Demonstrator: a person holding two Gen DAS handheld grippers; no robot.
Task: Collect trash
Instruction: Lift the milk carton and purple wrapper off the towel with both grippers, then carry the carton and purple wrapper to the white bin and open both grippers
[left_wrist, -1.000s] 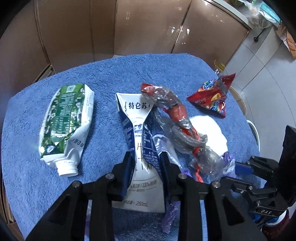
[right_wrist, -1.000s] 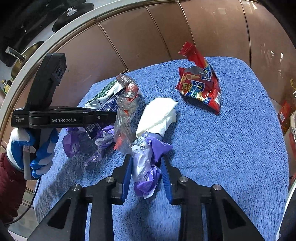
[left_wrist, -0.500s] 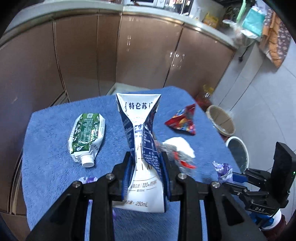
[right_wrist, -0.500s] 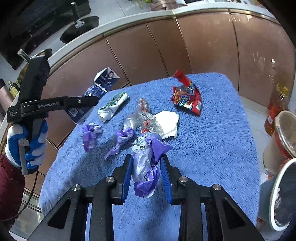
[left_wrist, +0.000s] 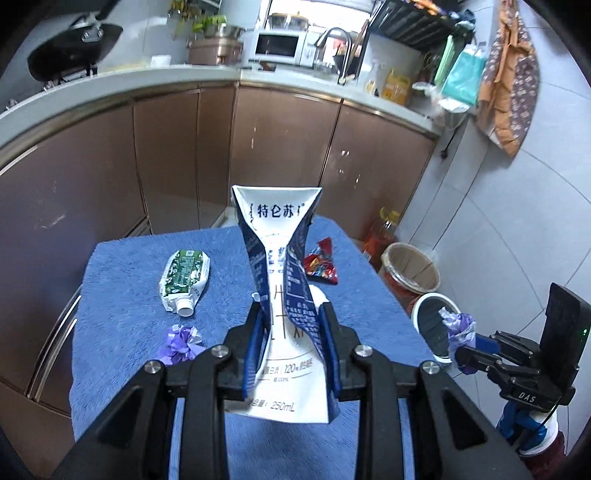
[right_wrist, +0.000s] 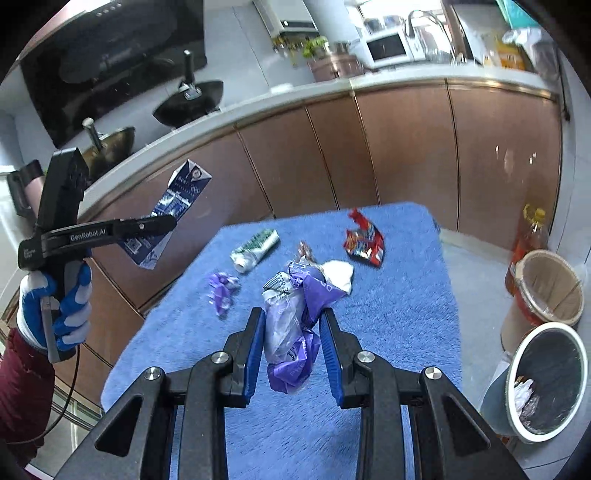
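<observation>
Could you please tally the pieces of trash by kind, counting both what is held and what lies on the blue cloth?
Cartons: 2, blue-and-white carton held, green carton lying.
Purple wrappers: 2, held purple wrapper, lying purple wrapper.
Red snack bag: 1.
White tissue: 1.
Clear plastic scrap: 1.
Total: 7.

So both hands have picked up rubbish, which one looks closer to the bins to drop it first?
Right, probably. The right gripper, holding the purple wrapper, has the grey bin just beside it. The left gripper, with the milk carton, sits farther over the blue towel.

A home kitchen: brown cabinets (left_wrist: 280, 147) under a counter with microwave (left_wrist: 277, 47), faucet (left_wrist: 338, 51), wok (left_wrist: 74, 55).
</observation>
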